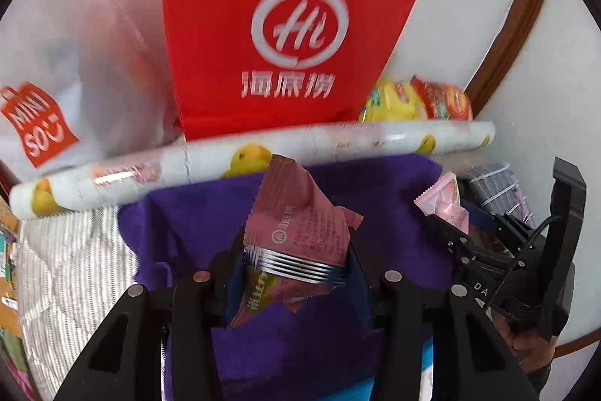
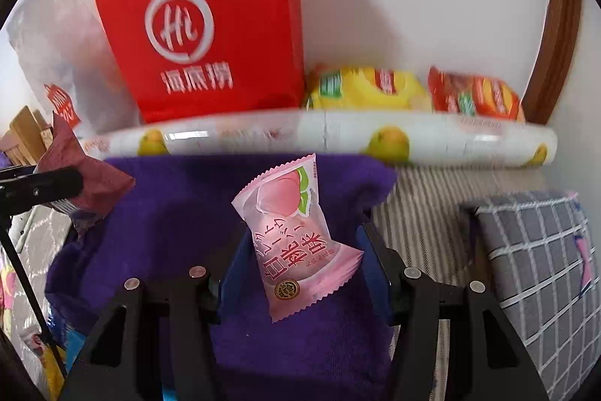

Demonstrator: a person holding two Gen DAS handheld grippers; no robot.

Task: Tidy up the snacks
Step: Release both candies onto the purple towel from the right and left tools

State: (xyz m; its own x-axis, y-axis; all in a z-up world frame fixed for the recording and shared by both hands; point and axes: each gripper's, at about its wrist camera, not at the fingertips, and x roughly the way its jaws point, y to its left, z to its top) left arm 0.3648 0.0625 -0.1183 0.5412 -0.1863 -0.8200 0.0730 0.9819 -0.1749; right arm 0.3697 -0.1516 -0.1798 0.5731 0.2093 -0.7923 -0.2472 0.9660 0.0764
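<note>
My left gripper (image 1: 293,250) is shut on a dark pink snack packet (image 1: 300,220) and holds it above a purple cloth (image 1: 375,205). A second reddish packet (image 1: 263,299) lies under it. My right gripper (image 2: 300,250) is shut on a pale pink peach candy packet (image 2: 296,235) above the same purple cloth (image 2: 169,213). The right gripper and its pink packet (image 1: 447,202) show at the right of the left wrist view. The left gripper's dark pink packet (image 2: 86,183) shows at the left of the right wrist view.
A red paper bag (image 1: 285,25) stands at the back against the wall, with a white Miniso bag (image 1: 56,81) to its left. A white roll with fruit print (image 2: 319,138) lies across. Yellow (image 2: 368,93) and orange (image 2: 473,96) snack bags sit behind it. A grey checked cushion (image 2: 537,269) is at right.
</note>
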